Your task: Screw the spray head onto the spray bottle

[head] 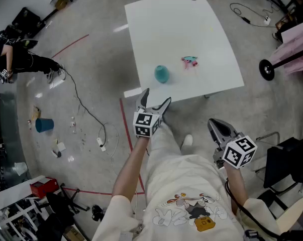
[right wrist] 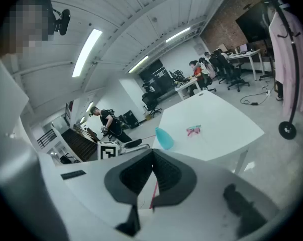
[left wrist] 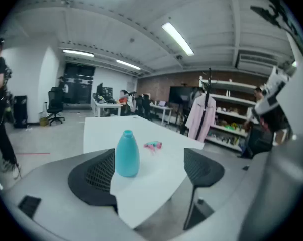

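The white counter (head: 211, 59) is mostly bare. The teal spray bottle (head: 162, 74) and pink spray head (head: 190, 61) sit apart, with free room around each. The way from the left claw (head: 157, 96) to the bottle is open.

cream cartoon-print tee (head: 189, 185), pale trousers (head: 167, 142) — black-jawed left gripper (head: 157, 96)

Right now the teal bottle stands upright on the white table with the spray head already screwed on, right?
No. The spray head lies on the table apart from the bottle, as the head view shows; the bottle does stand upright.
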Available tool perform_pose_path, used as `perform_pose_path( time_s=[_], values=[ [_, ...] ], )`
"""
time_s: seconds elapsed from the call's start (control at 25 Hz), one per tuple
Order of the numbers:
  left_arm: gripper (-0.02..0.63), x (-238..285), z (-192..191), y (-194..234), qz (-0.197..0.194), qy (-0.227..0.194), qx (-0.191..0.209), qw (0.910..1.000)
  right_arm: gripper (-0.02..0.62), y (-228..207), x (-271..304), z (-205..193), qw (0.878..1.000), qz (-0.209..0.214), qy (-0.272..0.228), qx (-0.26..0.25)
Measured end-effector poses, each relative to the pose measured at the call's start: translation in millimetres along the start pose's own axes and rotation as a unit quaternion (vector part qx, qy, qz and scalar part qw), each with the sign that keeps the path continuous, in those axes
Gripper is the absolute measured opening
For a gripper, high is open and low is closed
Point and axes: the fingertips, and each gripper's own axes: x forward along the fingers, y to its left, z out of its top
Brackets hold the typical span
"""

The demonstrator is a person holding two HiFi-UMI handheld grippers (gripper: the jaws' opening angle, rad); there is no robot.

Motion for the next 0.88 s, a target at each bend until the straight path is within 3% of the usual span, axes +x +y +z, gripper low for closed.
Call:
perform_pose_path(
  time_s=[0.24, 0.44, 0.52, 0.72, 0.88],
  values=[
    [0.416, 71, -35, 88, -0.048, 0.085, 0.123, 0.9875, 0.006, 18, 68, 34, 0.999, -0.040, -0.001, 0.019],
    [0.416, 108, -25, 106, -0.126, 0.051, 0.175, 0.9751, 0.006, 26, 110, 68, 0.996, -0.072, -0.013, 0.040],
    [0.416, 116, -26, 108, -0.174, 0.043, 0.206, 0.9621, 0.006, 27, 125, 73, 0.995, -0.082, -0.016, 0.050],
    [0.414, 114, -25, 104, -0.288, 0.025, 0.295, 0.9109, 0.006, 37, 153, 75, 0.992, -0.108, -0.008, 0.062],
    [0.414, 119, -21, 98, -0.334, 0.010, 0.306, 0.8915, 0.006, 37, 164, 80, 0.989, -0.124, -0.014, 0.073]
  ],
)
